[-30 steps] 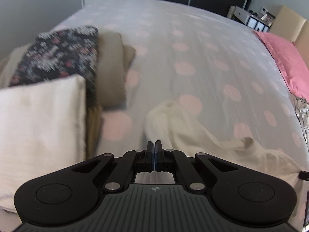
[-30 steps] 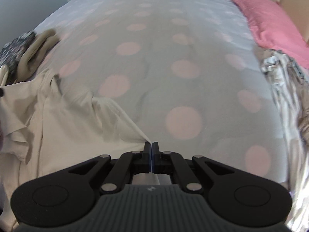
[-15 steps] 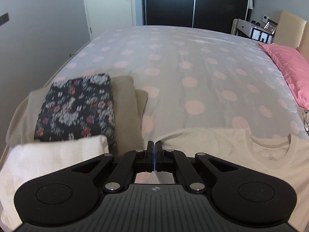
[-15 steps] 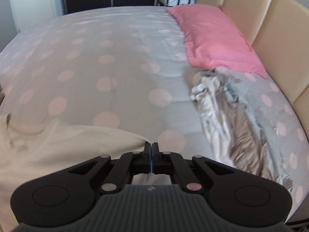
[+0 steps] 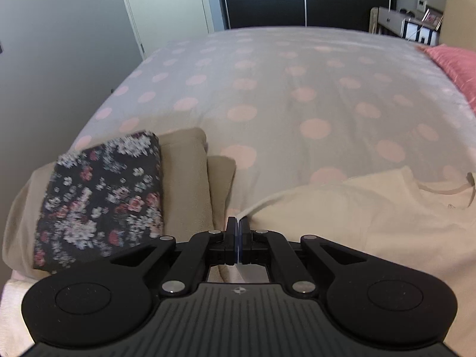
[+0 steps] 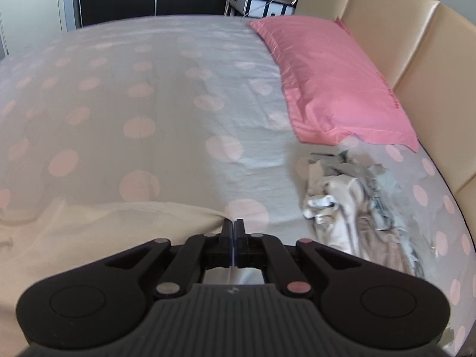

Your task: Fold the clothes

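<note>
A: Left gripper (image 5: 238, 223)?
B: Clenched, pads pressed together on an edge of the cream T-shirt (image 5: 372, 223), no gap showing between them.

A: Right gripper (image 6: 233, 224)?
B: Same: clamped tight on the opposite edge of the cream T-shirt (image 6: 89, 232), cloth bunching into the pinch.

A: And the garment itself?
B: Spread between the two grips at the near edge of the polka-dot bedspread (image 5: 267, 95), neckline visible toward the right of the left view. Probably being laid out flat before a first fold.

A: Handling?
B: Soft, light, limp knit; sags and wrinkles wherever unsupported. Not fragile, not slippery. Best taken at hems or shoulder seams, where doubled cloth gives the pads something to bite; a pinch in mid-panel would only drag up a peak.

A: Further out?
B: On the left, a folded stack just beside the shirt: dark floral piece (image 5: 101, 199) atop tan folded clothes (image 5: 184, 178). On the right, a crumpled unfolded pile (image 6: 351, 202) near a pink pillow (image 6: 333, 80), apart from the shirt.
</note>
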A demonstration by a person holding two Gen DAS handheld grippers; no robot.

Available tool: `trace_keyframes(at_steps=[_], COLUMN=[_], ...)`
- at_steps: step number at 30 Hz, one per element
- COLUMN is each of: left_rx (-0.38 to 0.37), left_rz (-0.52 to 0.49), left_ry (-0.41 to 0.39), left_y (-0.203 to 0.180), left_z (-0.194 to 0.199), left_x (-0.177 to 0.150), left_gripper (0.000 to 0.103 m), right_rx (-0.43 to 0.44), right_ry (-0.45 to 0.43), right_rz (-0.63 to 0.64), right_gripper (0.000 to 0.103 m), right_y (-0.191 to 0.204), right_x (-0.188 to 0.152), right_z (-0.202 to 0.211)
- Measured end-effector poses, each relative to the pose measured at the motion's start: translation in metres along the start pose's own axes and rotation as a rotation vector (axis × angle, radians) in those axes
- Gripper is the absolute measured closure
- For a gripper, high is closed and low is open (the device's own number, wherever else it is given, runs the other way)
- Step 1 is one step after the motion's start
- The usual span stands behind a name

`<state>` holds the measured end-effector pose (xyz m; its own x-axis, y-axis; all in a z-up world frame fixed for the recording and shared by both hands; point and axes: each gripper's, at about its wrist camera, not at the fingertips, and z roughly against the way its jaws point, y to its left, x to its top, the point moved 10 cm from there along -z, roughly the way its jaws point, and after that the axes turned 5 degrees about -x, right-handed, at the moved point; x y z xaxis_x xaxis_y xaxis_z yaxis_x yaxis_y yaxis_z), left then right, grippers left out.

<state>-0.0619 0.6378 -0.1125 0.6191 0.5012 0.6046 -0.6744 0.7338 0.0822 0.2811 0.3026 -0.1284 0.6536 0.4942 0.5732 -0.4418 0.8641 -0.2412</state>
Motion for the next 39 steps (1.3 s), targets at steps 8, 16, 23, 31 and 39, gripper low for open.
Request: trace_keyframes(at_steps=[8,16,23,31,39], left_rx=[0.009,-0.075,-0.181,-0.218,-0.242], left_rz=[0.048,0.076,0.025,-0.03,-0.078], left_ry=[0.104,0.106,0.182,0.286,0.358], left_y=[0.004,0.007,-0.008,-0.025,-0.033], left_z=[-0.081,-0.045,0.023,0.097,0.141], left_x=[-0.039,-0.061,-0.121,-0.214,-0.296], left_gripper=[0.101,0.081,0.075,0.074,0.072], right_rx=[-0.007,0.045,0.165,0.26,0.308], right_ry=[0.084,0.034,0.075,0.186,0.267], right_rz=[0.096,0.031,0.056,0.171,0.186], right_gripper=[0.089,0.063,0.055,0.055,0.055], right_y=[0.038,0.023,0.016,0.013,0.0], right_x=[-0.037,-0.037,-0.101,-0.214,-0.307], right_z=[-0.071,-0.042,0.017,0.083,0.129])
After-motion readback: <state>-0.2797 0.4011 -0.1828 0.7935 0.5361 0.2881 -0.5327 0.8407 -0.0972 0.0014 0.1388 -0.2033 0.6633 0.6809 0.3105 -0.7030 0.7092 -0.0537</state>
